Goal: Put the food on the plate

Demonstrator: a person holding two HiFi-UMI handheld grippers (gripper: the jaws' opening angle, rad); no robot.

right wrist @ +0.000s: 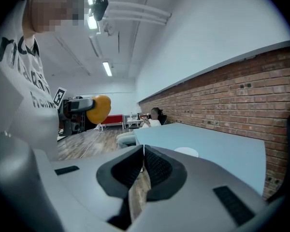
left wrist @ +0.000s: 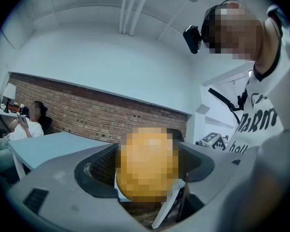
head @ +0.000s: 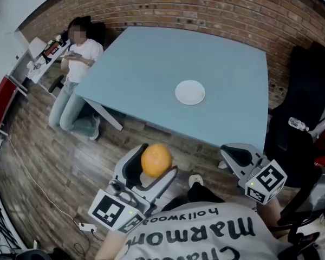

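Orange and round, the fruit [head: 156, 160] sits clamped in my left gripper [head: 153, 171], raised over the floor, short of the table [head: 146, 64] and its white plate [head: 190, 92]. My right gripper [right wrist: 143, 156] hangs alongside, jaws pressed together, empty.

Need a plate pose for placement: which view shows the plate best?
Head view: the plate lies whole and unobstructed on the table. The right gripper view shows it only small and nearly edge-on. The left gripper view doesn't show it.

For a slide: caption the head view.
Left gripper holds a round orange fruit before the light blue table with a round white plate; right gripper shut.
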